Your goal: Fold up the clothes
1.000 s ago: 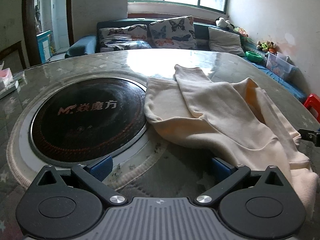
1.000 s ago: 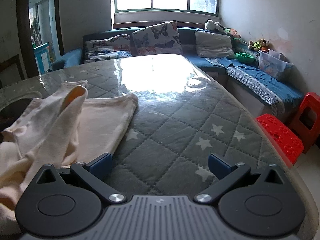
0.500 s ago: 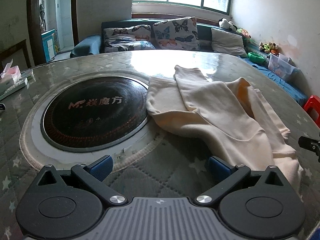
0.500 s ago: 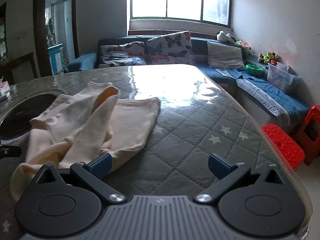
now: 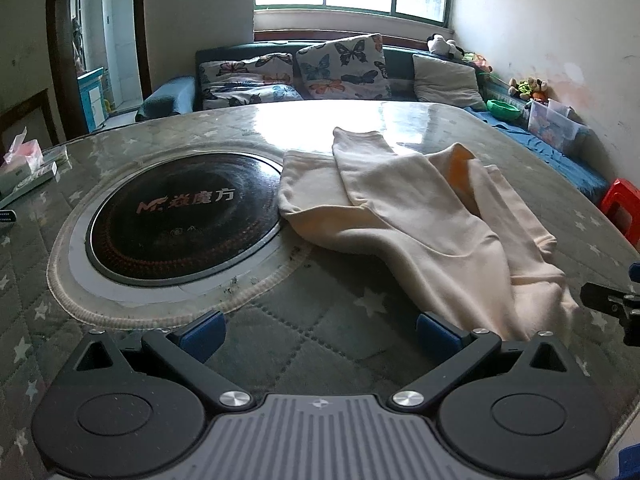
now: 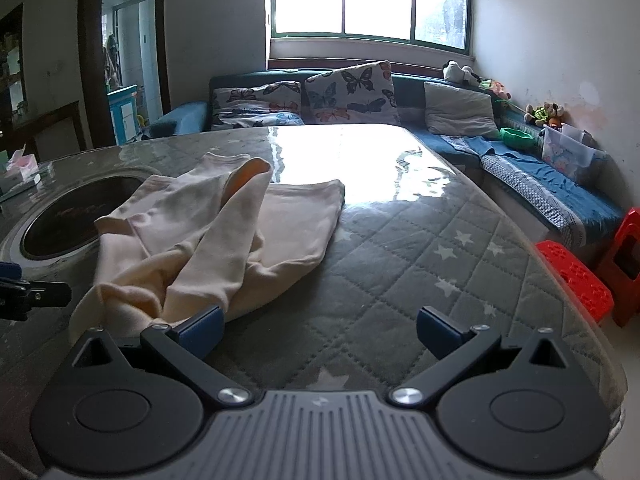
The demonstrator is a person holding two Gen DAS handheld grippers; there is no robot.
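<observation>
From my left wrist view, my left tongs [image 5: 318,330] are spread wide and hold nothing; their blue fingertips [image 5: 202,330] hang over the quilted worktop [image 5: 280,344]. The cream garment [image 5: 404,216] lies crumpled ahead and to the right of them, one edge over the round black cooktop [image 5: 180,216], and its near end reaches down beside my right fingertip. From my right wrist view, my right tongs [image 6: 318,330] are also wide open and empty. Here the garment is ahead and to the left, its bunched near end just beside the left fingertip [image 6: 202,328]. I judge both tongs wait open so that each can take one side of this near end and spread it.
</observation>
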